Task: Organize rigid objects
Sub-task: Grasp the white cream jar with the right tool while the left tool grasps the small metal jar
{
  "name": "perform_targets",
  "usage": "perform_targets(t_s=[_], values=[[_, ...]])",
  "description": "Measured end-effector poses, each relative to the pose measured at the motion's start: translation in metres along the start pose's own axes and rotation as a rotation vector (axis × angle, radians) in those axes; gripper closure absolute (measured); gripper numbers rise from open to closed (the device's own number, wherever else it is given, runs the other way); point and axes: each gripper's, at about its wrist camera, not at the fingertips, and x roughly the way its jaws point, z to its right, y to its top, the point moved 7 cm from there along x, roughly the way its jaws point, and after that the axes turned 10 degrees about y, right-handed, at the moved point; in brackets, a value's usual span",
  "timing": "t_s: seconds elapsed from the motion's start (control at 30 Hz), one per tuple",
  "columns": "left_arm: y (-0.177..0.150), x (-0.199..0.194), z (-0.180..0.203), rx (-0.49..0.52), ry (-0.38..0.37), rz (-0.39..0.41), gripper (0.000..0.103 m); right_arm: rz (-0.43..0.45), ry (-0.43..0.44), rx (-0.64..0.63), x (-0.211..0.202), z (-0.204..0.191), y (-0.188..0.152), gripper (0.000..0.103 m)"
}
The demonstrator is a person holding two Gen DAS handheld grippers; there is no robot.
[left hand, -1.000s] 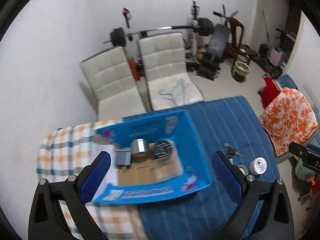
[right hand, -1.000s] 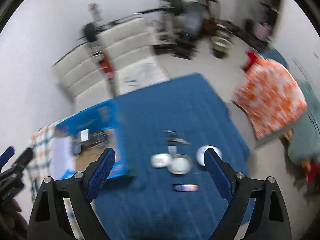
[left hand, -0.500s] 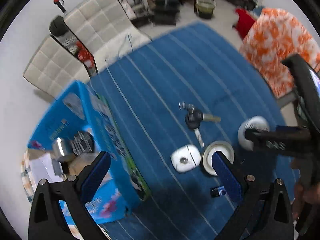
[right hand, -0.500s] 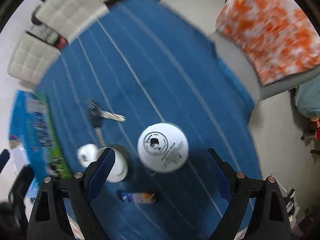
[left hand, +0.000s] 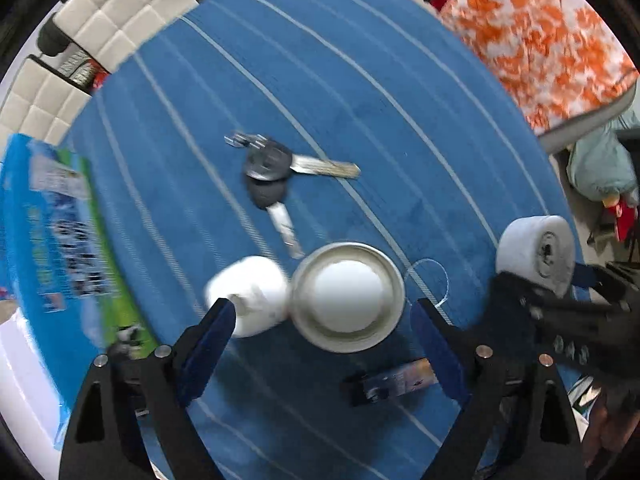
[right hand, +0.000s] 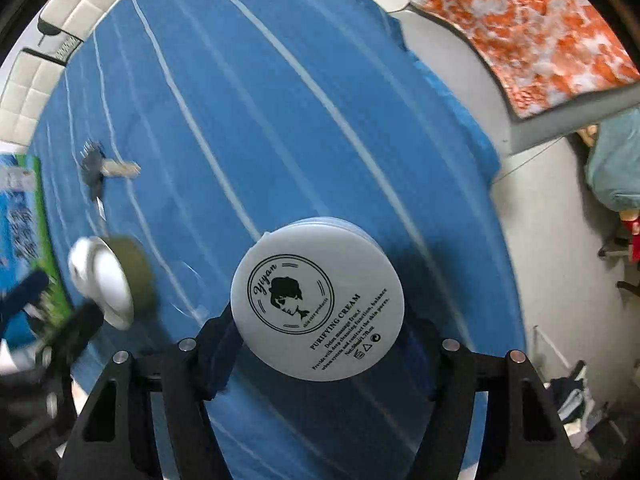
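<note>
My right gripper (right hand: 318, 344) is shut on a white cream jar (right hand: 318, 300) with a printed lid, on the blue striped cloth (right hand: 280, 100). The jar also shows in the left wrist view (left hand: 534, 252), held by the right gripper. My left gripper (left hand: 320, 316) is open above a round metal tin (left hand: 346, 296) with a white centre; a white rounded case (left hand: 250, 294) touches the tin's left side. A bunch of keys (left hand: 272, 178) lies further back. A small dark bar with a printed label (left hand: 394, 380) lies near the right finger.
A blue cardboard box (left hand: 52, 240) stands at the left edge of the cloth. An orange-and-white covered cushion (left hand: 540, 36) is at the far right, white padded chairs (left hand: 104, 16) behind the table. The table's right edge drops to the floor (right hand: 560, 280).
Both grippers have moved down from a high view of the room to just over the cloth. The right gripper has closed on the cream jar. The left now hovers over the tin.
</note>
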Motion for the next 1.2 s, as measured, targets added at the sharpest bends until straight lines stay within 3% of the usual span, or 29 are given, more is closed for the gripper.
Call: perform_targets(t_s=[0.1, 0.13, 0.2, 0.4, 0.5, 0.6, 0.63, 0.73, 0.77, 0.87, 0.97, 1.1, 1.2], values=[[0.004, 0.013, 0.009, 0.020, 0.019, 0.016, 0.015, 0.023, -0.033, -0.001, 0.002, 0.002, -0.012, 0.032], [0.007, 0.010, 0.012, 0.031, 0.035, 0.055, 0.020, 0.029, -0.051, -0.009, 0.003, -0.001, -0.015, 0.032], [0.012, 0.009, 0.015, 0.033, 0.021, 0.088, 0.041, 0.043, -0.081, -0.021, 0.005, -0.005, -0.013, 0.033], [0.006, 0.012, 0.016, 0.033, 0.035, 0.071, 0.041, 0.063, -0.067, 0.005, 0.001, -0.008, -0.012, 0.031], [-0.016, 0.015, 0.007, -0.001, -0.010, 0.034, 0.040, 0.066, -0.044, 0.015, 0.001, -0.004, -0.007, 0.032], [-0.029, 0.034, 0.000, -0.064, -0.048, -0.020, 0.035, 0.038, -0.075, -0.042, 0.004, -0.010, -0.009, 0.033], [-0.028, 0.034, 0.001, -0.068, -0.062, 0.017, 0.030, 0.026, -0.099, -0.064, 0.006, -0.013, -0.011, 0.033], [-0.025, 0.038, 0.005, -0.045, -0.018, 0.012, 0.034, 0.037, -0.129, -0.073, 0.008, -0.017, -0.012, 0.033], [-0.023, 0.037, 0.005, -0.058, -0.021, 0.017, 0.041, 0.041, -0.126, -0.070, 0.009, -0.017, -0.011, 0.033], [-0.020, 0.038, 0.004, -0.078, -0.028, 0.013, 0.041, 0.062, -0.115, -0.095, 0.006, -0.021, -0.011, 0.037], [-0.021, 0.031, -0.005, -0.085, 0.016, 0.029, 0.041, 0.087, -0.133, -0.161, 0.002, -0.027, -0.013, 0.038], [-0.022, 0.010, -0.015, -0.099, 0.032, 0.094, 0.041, 0.143, -0.205, -0.244, -0.007, -0.038, -0.019, 0.039], [-0.027, -0.011, -0.026, -0.111, 0.044, 0.149, 0.041, 0.165, -0.197, -0.255, -0.017, -0.047, -0.025, 0.041]])
